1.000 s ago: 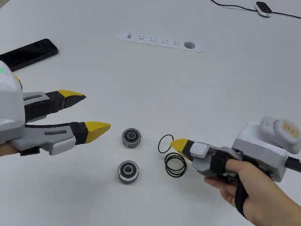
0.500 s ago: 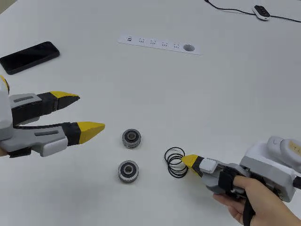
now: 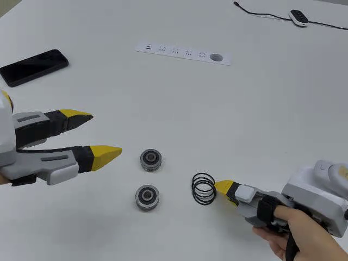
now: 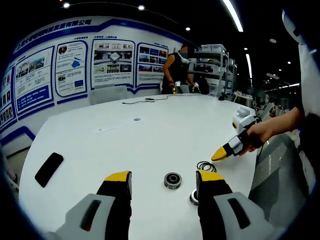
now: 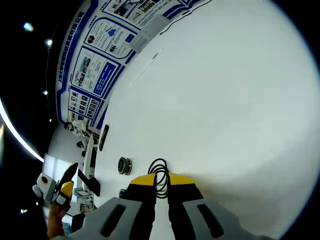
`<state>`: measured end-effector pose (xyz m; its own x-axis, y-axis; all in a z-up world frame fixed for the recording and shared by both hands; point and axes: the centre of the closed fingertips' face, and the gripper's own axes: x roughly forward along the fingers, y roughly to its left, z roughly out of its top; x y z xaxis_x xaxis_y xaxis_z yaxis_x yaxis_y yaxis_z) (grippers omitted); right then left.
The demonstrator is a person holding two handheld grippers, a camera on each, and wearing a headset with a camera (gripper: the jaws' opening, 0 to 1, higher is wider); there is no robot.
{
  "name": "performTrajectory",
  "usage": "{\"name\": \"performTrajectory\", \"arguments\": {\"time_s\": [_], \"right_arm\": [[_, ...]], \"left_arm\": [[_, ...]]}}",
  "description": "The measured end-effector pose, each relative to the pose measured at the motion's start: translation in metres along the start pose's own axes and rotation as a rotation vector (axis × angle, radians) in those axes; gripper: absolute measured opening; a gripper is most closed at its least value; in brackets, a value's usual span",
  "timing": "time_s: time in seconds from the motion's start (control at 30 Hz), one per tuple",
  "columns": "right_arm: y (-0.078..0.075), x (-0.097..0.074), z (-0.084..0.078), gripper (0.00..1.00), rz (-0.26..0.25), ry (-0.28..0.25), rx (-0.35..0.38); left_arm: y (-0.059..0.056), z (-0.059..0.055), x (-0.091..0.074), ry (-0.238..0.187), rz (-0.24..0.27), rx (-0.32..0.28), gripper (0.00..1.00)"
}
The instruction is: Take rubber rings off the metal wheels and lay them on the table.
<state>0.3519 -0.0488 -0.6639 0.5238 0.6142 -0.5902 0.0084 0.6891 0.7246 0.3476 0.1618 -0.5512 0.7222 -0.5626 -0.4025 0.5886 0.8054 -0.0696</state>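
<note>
In the head view the left gripper [image 3: 103, 133] is at 9 o'clock, up above the white table [image 3: 261, 109]; its two yellow-tipped jaws are spread wide apart with nothing between them, so it is let go and holds nothing. A black phone [image 3: 33, 66] lies flat at 10 o'clock, well apart from the rest. Near the middle two metal wheels lie flat; the far wheel [image 3: 150, 159] is at 3 o'clock from the lower jaw tip, near it but not touching; the near wheel [image 3: 147, 197] is at 6 o'clock from the far wheel, close by but apart. In the left gripper view the far wheel [image 4: 173, 180] shows between the open jaws.

The rubber rings [image 3: 203, 188] lie in a small black pile on the table, at 3 o'clock from the near wheel and off the wheels; the loops lie over one another. The right gripper [image 3: 222, 186] is at 4 o'clock, held in a hand [image 3: 293, 234]; its yellow tip is right at the 3 o'clock edge of the pile. In the right gripper view its jaws are almost together with a thin gap, and the rubber rings [image 5: 159, 175] sit right at the tips; one cannot tell if the jaws pinch a ring or only touch the pile. A white power strip [image 3: 182, 53] lies at 12 o'clock; a small remote [image 3: 298, 17] on a black cord is at 1 o'clock.
</note>
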Motion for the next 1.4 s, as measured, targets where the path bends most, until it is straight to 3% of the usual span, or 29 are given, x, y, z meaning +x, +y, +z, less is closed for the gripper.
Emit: {"name": "performTrajectory", "arguments": {"time_s": [0.23,0.57,0.67,0.77,0.87,1.0,1.2,1.4], "right_arm": [[0.005,-0.011,0.011,0.12,0.019,-0.02,-0.135],[0.018,-0.038,0.037,0.23,0.044,-0.114,-0.298],[0.017,-0.047,0.042,0.28,0.046,-0.125,-0.329],[0.018,-0.057,0.052,0.34,0.059,-0.159,-0.37],[0.023,-0.064,0.054,0.39,0.063,-0.169,-0.442],[0.031,-0.07,0.052,0.44,0.065,-0.148,-0.609],[0.048,-0.07,0.033,0.5,0.116,-0.069,-0.833],[0.041,-0.064,0.019,0.54,0.119,0.009,-0.911]], "left_arm": [[0.006,-0.009,-0.012,0.015,0.025,-0.009,0.54],[0.017,-0.014,-0.04,0.016,0.072,-0.019,0.58],[0.02,-0.016,-0.045,0.004,0.08,-0.02,0.59],[0.022,-0.008,-0.048,-0.066,0.09,-0.059,0.6],[0.023,-0.012,-0.048,-0.07,0.086,-0.044,0.61],[0.012,-0.019,-0.044,-0.056,0.058,-0.017,0.66],[-0.013,-0.034,-0.034,-0.039,0.001,-0.004,0.7],[-0.03,-0.049,-0.025,0.012,-0.035,0.021,0.72]]}}
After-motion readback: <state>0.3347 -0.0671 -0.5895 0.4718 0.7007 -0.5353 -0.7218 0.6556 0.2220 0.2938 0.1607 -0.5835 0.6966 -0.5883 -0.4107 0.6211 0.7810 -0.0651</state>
